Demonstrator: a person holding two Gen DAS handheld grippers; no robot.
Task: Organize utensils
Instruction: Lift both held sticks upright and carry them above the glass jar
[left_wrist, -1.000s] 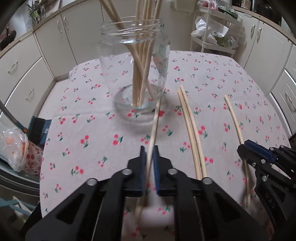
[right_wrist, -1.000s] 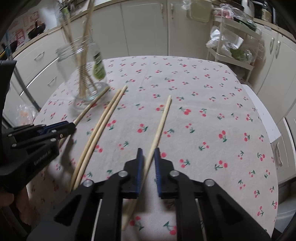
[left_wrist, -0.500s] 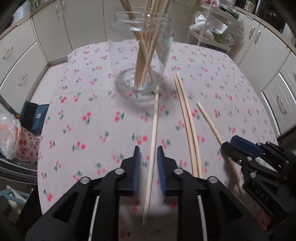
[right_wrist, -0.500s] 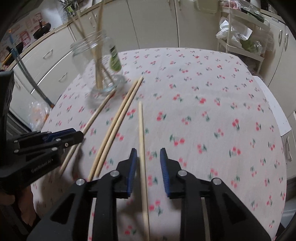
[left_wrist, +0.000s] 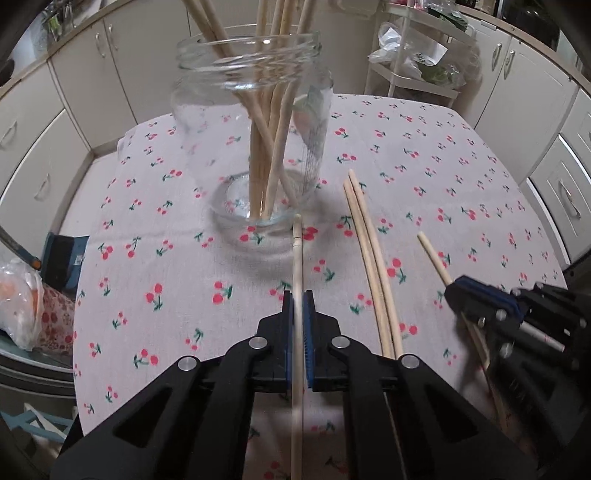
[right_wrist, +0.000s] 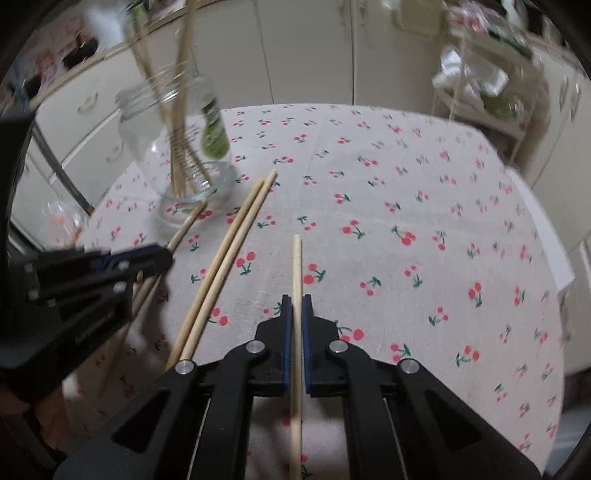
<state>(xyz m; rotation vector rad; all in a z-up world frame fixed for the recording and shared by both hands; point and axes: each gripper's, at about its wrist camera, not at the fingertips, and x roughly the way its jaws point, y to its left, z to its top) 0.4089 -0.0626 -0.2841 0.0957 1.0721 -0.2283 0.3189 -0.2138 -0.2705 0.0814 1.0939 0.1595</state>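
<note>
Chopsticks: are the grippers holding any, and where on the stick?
Yes. The left gripper pinches one chopstick around its middle; the right gripper pinches another chopstick around its middle too.

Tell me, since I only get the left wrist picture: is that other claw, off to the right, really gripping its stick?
Observer: Yes. The right wrist view shows the right gripper shut on a chopstick, with a blue pad on each side of it.
Operator: Does that stick reach the jar?
Observer: No. Its tip stops short of the glass jar, and the loose pair lies between them.
Operator: Anything on the jar I'm missing?
Observer: A green label on its side, plain to see from there.
</note>
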